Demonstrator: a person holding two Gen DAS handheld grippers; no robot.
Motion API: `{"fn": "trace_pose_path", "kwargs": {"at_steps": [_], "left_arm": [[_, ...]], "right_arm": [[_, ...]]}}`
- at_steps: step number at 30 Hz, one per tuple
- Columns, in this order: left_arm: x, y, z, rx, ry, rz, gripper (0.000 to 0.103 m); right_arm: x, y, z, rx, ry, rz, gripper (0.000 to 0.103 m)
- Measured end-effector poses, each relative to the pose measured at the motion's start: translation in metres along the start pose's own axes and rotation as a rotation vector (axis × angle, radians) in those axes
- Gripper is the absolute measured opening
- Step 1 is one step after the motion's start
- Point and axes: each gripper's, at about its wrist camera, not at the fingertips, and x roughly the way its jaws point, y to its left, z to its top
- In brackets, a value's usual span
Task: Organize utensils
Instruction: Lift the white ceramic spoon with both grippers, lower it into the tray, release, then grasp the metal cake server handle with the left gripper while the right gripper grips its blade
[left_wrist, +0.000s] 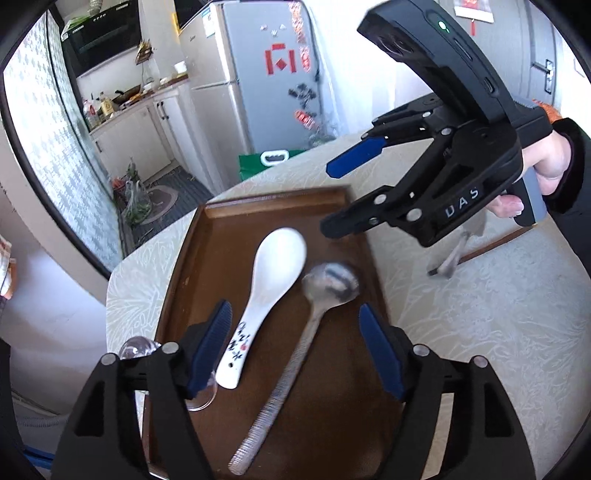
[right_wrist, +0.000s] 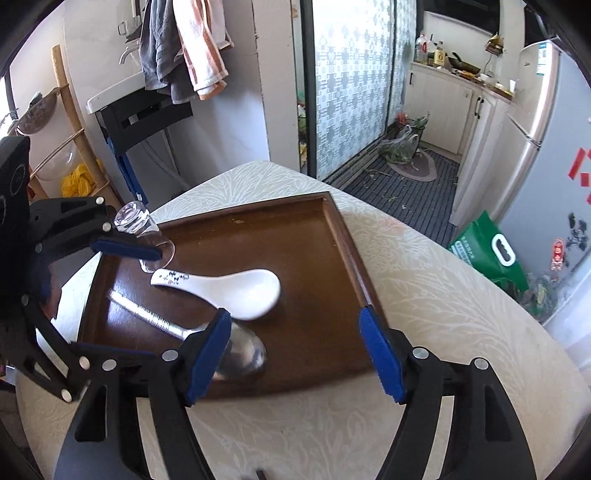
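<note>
A brown wooden tray (left_wrist: 273, 206) (right_wrist: 332, 221) lies on the pale patterned table. In it lie a white ceramic spoon (left_wrist: 269, 280) (right_wrist: 236, 288) and a metal spoon (left_wrist: 314, 321) (right_wrist: 243, 354), side by side. My left gripper (left_wrist: 295, 347) is open and empty, just above the two spoon handles. My right gripper (right_wrist: 295, 354) is open and empty over the tray's near edge, beside the metal spoon's bowl; it also shows in the left wrist view (left_wrist: 332, 199). Another utensil (left_wrist: 452, 258) lies on the table behind the right gripper, blurred.
An upturned clear glass (right_wrist: 140, 229) (left_wrist: 136, 349) stands at the tray's corner by the left gripper. A green bag (right_wrist: 491, 251) and a fridge (left_wrist: 258, 74) stand beyond the table. The table edge (left_wrist: 110, 295) is close on the left.
</note>
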Motion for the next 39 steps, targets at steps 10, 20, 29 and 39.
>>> {"fn": "trace_pose_path", "kwargs": {"at_steps": [10, 20, 29, 39], "left_arm": [[-0.002, -0.073, 0.021, 0.144, -0.051, -0.136, 0.076], [0.035, -0.127, 0.013, 0.256, 0.069, -0.194, 0.076], [0.052, -0.118, 0.016, 0.198, 0.097, -0.202, 0.064], [0.065, -0.116, 0.025, 0.205, 0.104, -0.217, 0.043]], "right_arm": [[-0.103, -0.027, -0.08, 0.029, 0.001, -0.148, 0.073], [-0.142, -0.038, -0.164, 0.091, 0.054, -0.208, 0.073], [-0.121, -0.035, -0.17, 0.085, 0.052, -0.142, 0.073], [-0.087, -0.031, -0.154, 0.023, 0.073, -0.102, 0.066]]}}
